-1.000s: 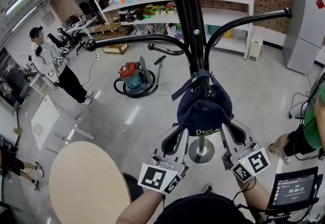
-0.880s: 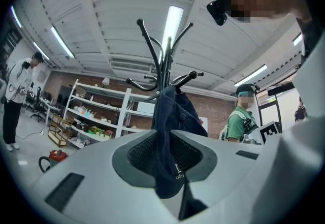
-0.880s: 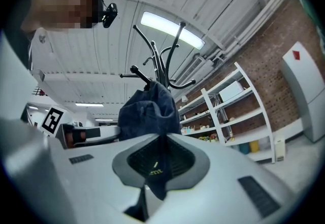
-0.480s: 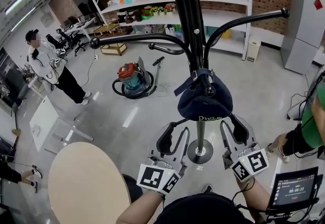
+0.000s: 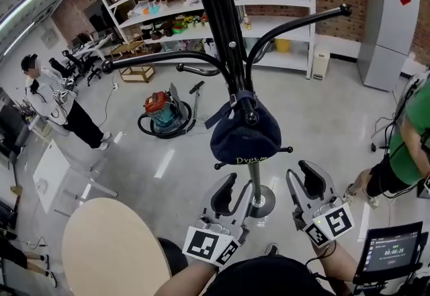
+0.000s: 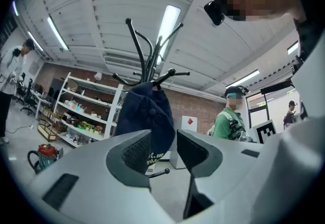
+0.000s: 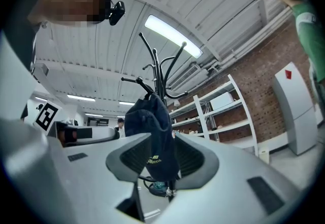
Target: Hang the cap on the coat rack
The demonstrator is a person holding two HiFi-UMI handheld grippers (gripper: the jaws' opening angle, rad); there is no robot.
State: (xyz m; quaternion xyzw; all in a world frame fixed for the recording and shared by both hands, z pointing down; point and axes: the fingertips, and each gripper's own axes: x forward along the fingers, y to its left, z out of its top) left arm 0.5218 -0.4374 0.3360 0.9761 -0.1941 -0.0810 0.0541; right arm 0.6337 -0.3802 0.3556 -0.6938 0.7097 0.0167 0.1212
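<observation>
A dark navy cap [image 5: 245, 137] hangs by its back strap on a knobbed hook of the black coat rack [image 5: 225, 33], brim down. Both grippers are below the cap and apart from it. My left gripper [image 5: 234, 195] has just been opening and stands open with nothing between its jaws. My right gripper [image 5: 304, 184] has likewise been opening and is open and empty. In the left gripper view the cap [image 6: 147, 116] hangs beyond the left gripper [image 6: 162, 149]. In the right gripper view the cap [image 7: 150, 126] shows past the gap of the right gripper [image 7: 162, 159].
The rack's round base [image 5: 261, 202] sits on the floor between my grippers. A round wooden table [image 5: 111, 248] is at lower left, a laptop [image 5: 393, 251] at lower right. A vacuum cleaner [image 5: 160, 105], white shelving [image 5: 269, 6] and two people [image 5: 57, 103] [image 5: 406, 147] stand around.
Both grippers let go of the cap's brim, opened and drew back toward me. The cap stays hanging on the hook.
</observation>
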